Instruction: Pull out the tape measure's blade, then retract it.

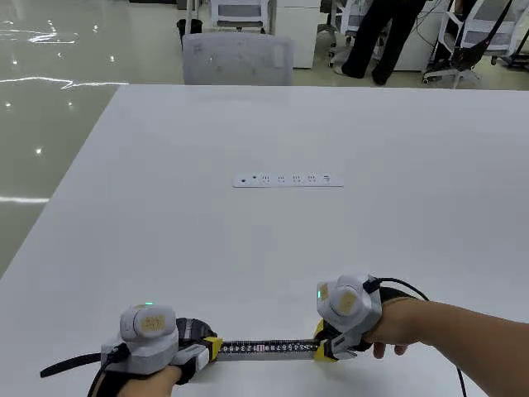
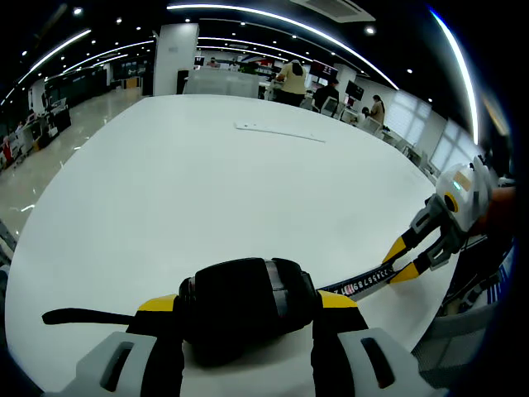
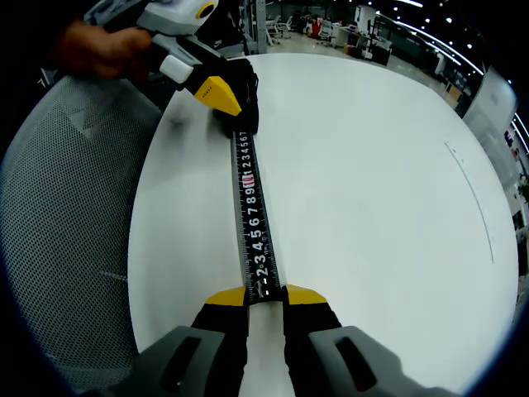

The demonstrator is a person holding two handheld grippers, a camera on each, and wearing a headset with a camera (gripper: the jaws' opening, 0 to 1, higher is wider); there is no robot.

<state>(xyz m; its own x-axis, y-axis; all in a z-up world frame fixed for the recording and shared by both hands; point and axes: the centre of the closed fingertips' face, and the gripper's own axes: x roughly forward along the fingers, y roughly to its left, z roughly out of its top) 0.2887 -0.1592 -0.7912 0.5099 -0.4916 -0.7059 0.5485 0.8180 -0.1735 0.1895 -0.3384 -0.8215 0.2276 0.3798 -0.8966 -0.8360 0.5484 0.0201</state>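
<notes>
Foremost, at the near edge of the white tabletop (image 1: pixel 331 124), the tape measure is stretched between two hand-held grippers. The left gripper (image 2: pixel 248 302) has its yellow-tipped jaws set wide and pressed against either side of the black tape measure case (image 2: pixel 240 318), which sits squarely between them. A black strap (image 2: pixel 91 316) trails from the case to the left across the tabletop.

The blade (image 3: pixel 251 207) is drawn partway out. It runs in a straight line from the case to the right gripper (image 3: pixel 264 295), printed scale facing up, with the low numerals nearest the right gripper. It lies low over the tabletop; whether it touches the surface cannot be told. The right gripper's jaws stand narrow and pinch the free end of the blade between their yellow tips.

In the head view both grippers lie low in the frame, left and right of the blade, and well apart from each other. A hand (image 1: pixel 397 327) grips the right gripper's handle from behind.

Farther back, near the middle of the tabletop, a white power strip (image 1: pixel 288 180) is set flush into the surface, well apart from the tape measure. A grey chair (image 1: pixel 237 58) stands at the far edge. Beyond it, a person (image 1: pixel 380 33) in dark clothes stands among office furniture. A mesh chair back (image 3: pixel 74 207) shows beside the tabletop in the right gripper view.
</notes>
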